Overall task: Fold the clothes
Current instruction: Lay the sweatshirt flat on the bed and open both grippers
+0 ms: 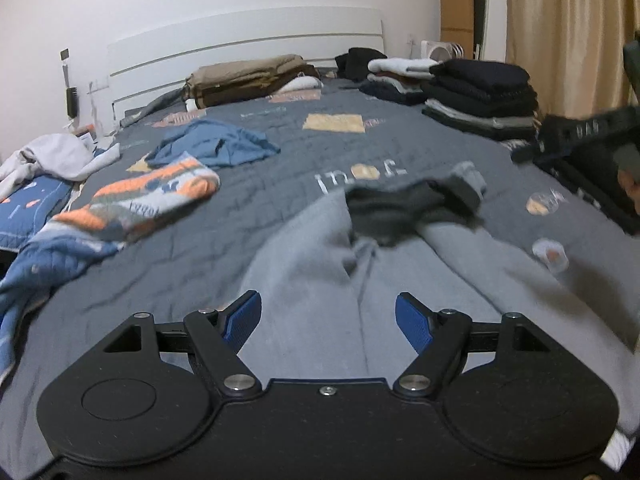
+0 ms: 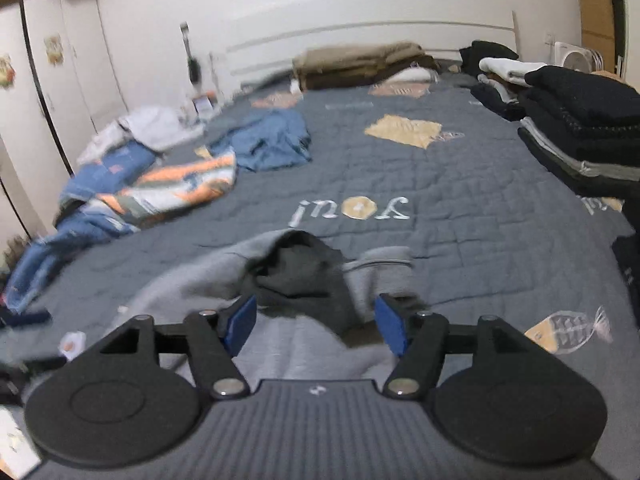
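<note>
A grey hoodie (image 1: 320,280) lies spread on the bed (image 1: 400,152), its dark-lined hood (image 1: 404,208) toward the headboard (image 1: 248,40). The left gripper (image 1: 328,318) hovers over the hoodie's body, jaws spread wide and holding nothing. The right gripper (image 2: 316,320) hovers near the hood, jaws also spread and empty; it shows in the left view as a dark blurred shape at the right edge.

Along the bed's right side stand two stacks of folded clothes: a tall dark one (image 1: 480,96) and, behind it, a lower mixed one (image 1: 396,76). One brown folded pile (image 1: 248,80) lies by the headboard. On the left lie three loose items: a blue garment (image 1: 216,144), an orange-patterned cloth (image 1: 140,200) and a white garment (image 1: 48,156).
</note>
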Action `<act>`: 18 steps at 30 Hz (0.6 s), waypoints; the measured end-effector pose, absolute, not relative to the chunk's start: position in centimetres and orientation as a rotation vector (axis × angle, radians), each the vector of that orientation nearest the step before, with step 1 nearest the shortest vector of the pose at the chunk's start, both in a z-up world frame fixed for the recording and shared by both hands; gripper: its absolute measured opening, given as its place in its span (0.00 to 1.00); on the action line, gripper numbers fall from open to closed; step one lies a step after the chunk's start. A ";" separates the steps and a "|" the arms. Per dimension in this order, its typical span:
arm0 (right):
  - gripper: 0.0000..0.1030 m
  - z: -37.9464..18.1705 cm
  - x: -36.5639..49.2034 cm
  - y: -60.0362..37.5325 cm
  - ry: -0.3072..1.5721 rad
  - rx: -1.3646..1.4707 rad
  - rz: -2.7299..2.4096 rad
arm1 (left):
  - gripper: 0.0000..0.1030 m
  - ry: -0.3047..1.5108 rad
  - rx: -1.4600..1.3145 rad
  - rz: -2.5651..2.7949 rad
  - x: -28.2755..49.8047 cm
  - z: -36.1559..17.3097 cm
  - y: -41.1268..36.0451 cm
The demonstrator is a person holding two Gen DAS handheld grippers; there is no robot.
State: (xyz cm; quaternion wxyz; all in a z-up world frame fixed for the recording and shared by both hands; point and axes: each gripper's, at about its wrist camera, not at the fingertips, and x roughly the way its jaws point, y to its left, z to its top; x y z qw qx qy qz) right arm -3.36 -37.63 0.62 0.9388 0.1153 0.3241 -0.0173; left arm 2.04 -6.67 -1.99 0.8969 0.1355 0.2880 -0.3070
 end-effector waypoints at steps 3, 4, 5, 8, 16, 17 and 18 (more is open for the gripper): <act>0.67 0.0 -5.1 -36.0 0.622 0.274 0.001 | 0.71 0.616 0.270 -0.619 0.0 -2.6 -5.6; 0.67 -0.3 -5.7 -35.4 0.608 0.287 0.013 | 0.71 0.623 0.268 -0.612 -0.6 -2.7 -5.2; 0.68 -0.5 -6.3 -34.9 0.595 0.300 0.025 | 0.71 0.630 0.267 -0.603 -1.1 -2.9 -4.7; 0.68 -1.3 -7.4 -32.9 0.588 0.305 0.074 | 0.71 0.652 0.262 -0.579 -2.8 -3.4 -3.5; 0.68 -2.4 -8.2 -28.4 0.642 0.303 0.231 | 0.66 0.710 0.249 -0.514 -7.2 -4.8 -0.2; 0.68 -2.5 -8.3 -28.0 0.646 0.306 0.243 | 0.63 0.717 0.248 -0.506 -7.8 -5.0 0.2; 0.68 -2.7 -8.5 -27.5 0.651 0.309 0.253 | 0.63 0.725 0.246 -0.497 -8.3 -5.2 0.6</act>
